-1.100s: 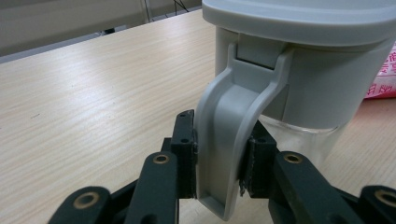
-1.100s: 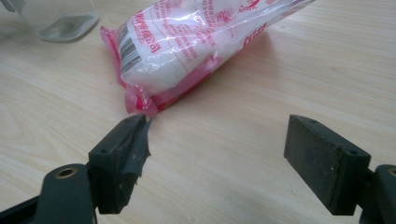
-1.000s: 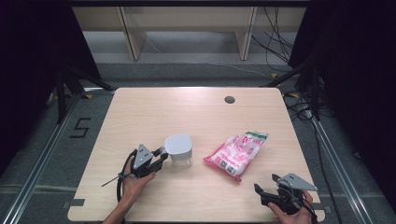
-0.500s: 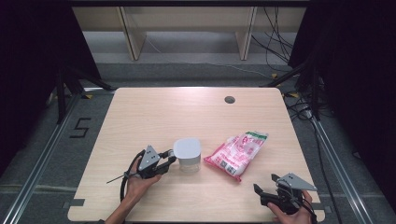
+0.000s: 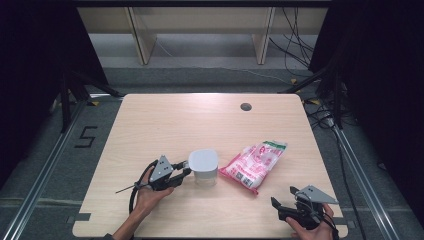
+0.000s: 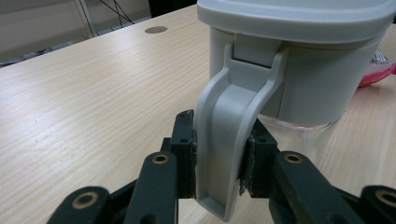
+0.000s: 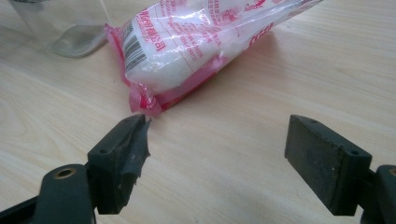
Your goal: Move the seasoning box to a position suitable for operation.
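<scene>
My left gripper [image 6: 219, 154] is clamped on the grey handle [image 6: 229, 140] of the lidded pitcher [image 5: 203, 166], mid-table near the front edge. Pink-and-white bag [image 5: 255, 164] w/ barcode lies just right of it, print too small to read. Right gripper [image 7: 217, 158] gapes wide, empty, just short of the bag's corner.

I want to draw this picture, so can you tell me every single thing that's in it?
jug: one, grey lid and handle with a clear bottom, near the front left of the table
bag: one, pink and white plastic, lying flat just right of the jug
table: one, light wood, with a small dark round hole near its far edge
shelf unit: one, pale wood, on the floor behind the table
left gripper: one, black, jaws clamped on the jug's handle
right gripper: one, black, jaws open, at the front right corner, facing the bag
</scene>
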Action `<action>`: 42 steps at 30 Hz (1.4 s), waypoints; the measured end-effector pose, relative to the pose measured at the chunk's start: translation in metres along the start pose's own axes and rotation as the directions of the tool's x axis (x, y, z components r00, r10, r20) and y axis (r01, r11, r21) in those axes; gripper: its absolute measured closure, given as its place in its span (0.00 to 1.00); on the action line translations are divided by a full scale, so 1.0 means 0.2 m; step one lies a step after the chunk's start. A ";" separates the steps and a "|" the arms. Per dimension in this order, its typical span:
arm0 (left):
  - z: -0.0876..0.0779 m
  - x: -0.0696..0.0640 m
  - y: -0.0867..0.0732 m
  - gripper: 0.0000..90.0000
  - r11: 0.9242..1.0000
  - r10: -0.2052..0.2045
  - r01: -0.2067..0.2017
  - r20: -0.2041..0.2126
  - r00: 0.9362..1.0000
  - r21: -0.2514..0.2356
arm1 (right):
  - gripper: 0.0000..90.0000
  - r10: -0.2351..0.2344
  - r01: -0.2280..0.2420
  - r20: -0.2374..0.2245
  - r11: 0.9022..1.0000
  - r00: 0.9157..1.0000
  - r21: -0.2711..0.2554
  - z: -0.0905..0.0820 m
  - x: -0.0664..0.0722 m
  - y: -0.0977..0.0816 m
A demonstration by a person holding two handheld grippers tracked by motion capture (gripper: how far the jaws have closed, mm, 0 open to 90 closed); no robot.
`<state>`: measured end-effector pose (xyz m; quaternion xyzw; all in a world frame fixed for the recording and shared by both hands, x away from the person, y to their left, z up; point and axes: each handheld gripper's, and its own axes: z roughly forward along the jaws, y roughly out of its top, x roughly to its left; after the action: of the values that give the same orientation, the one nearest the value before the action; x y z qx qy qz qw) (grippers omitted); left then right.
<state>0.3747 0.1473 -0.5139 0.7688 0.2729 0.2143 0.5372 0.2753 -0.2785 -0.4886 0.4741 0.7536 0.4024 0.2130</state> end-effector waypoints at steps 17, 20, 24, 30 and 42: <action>0.00 0.00 0.01 0.77 1.000 0.008 -0.008 0.009 1.000 0.013 | 0.25 0.001 -0.001 -0.005 1.000 1.000 0.003 0.00 0.00 0.00; 0.00 0.00 0.01 0.77 1.000 -0.001 0.001 0.023 1.000 0.009 | 0.25 0.027 -0.027 -0.004 1.000 1.000 0.009 -0.01 0.01 0.00; -0.01 0.01 0.01 0.69 1.000 -0.018 0.018 0.030 0.999 0.003 | 0.25 0.000 0.000 -0.007 1.000 1.000 0.003 0.00 -0.01 -0.01; -0.07 0.00 0.02 0.46 0.997 -0.063 0.060 0.044 0.997 0.052 | 0.24 0.046 -0.046 -0.018 0.999 0.999 0.004 -0.01 0.00 -0.01; -0.21 -0.06 0.14 0.40 0.996 -0.086 0.086 0.034 0.996 -0.006 | 0.24 0.057 -0.057 -0.025 0.998 0.998 0.012 -0.01 0.01 -0.01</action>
<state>0.3446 0.1614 -0.4730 0.7579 0.2957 0.1789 0.5533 0.2721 -0.2781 -0.4889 0.4915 0.7446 0.4100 0.1893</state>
